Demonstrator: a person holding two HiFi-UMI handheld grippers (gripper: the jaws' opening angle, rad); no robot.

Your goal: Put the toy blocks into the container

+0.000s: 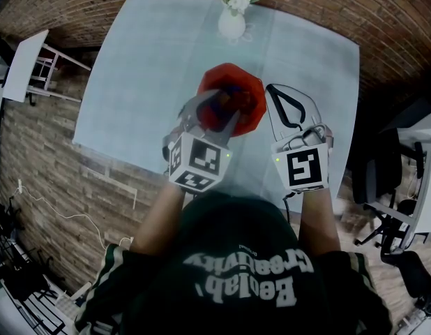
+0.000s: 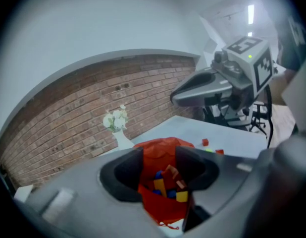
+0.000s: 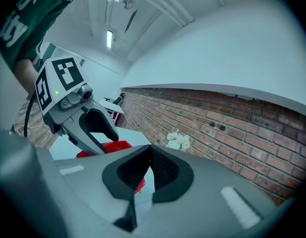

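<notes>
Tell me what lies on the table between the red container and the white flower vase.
Nothing: the head view shows only bare table between the red container and the white flower vase.

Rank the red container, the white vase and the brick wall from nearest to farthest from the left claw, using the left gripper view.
1. red container: nearest, straight ahead at the centre.
2. white vase: behind the container, slightly left.
3. brick wall: farthest, behind the vase.
</notes>
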